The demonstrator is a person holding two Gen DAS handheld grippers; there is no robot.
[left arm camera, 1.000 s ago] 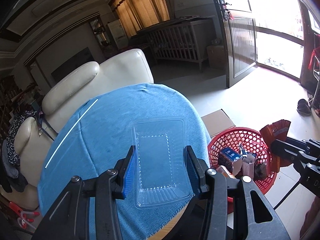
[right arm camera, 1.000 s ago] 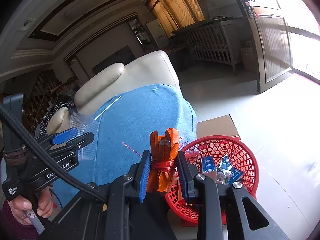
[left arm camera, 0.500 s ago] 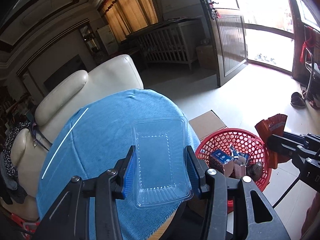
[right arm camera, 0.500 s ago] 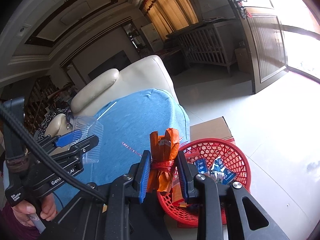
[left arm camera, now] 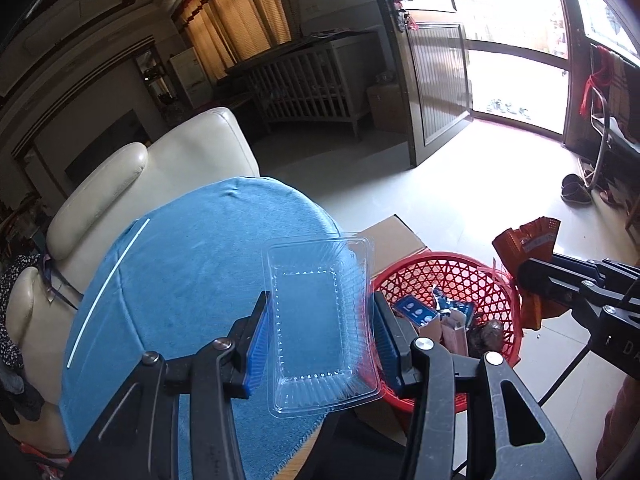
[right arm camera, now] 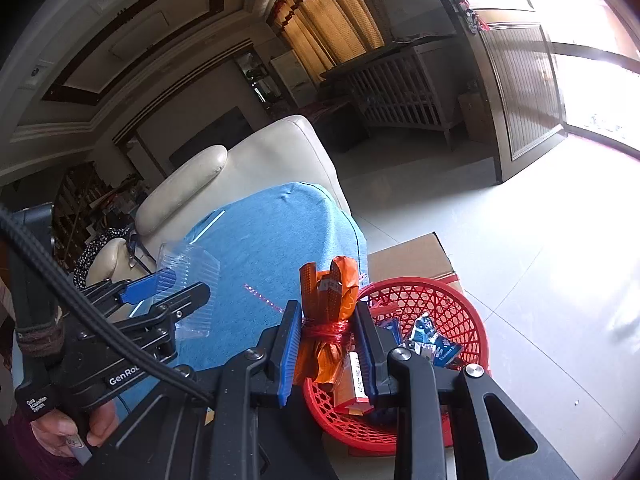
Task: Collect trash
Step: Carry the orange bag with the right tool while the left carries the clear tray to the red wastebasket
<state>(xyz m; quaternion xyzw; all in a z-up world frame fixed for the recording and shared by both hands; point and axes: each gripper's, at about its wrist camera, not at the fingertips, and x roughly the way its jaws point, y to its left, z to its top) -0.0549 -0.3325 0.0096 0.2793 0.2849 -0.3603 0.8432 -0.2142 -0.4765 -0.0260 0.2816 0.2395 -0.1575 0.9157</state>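
Note:
My left gripper (left arm camera: 320, 320) is shut on a clear plastic tray (left arm camera: 316, 320), held above the edge of the blue-clothed round table (left arm camera: 192, 280), beside the red mesh basket (left arm camera: 460, 272). In the right wrist view the same tray (right arm camera: 192, 276) shows in the left gripper (right arm camera: 160, 284) at the left. My right gripper (right arm camera: 326, 332) is shut on an orange wrapper bundle (right arm camera: 332, 300) tied with red string, just over the near rim of the red basket (right arm camera: 452, 304). That bundle (left arm camera: 528, 248) appears at the right of the left wrist view. The basket holds several boxes and packets.
A cream leather armchair (left arm camera: 160, 160) stands behind the table. A cardboard box (left arm camera: 396, 236) lies on the floor by the basket. A white straw-like strip (left arm camera: 108, 292) lies on the cloth. A hand (right arm camera: 68, 432) grips the left tool's handle. Shoes (left arm camera: 576, 194) sit near the door.
Both grippers have shifted toward the red basket, which now sits closer under them. The tray and the orange bundle stay gripped as before.

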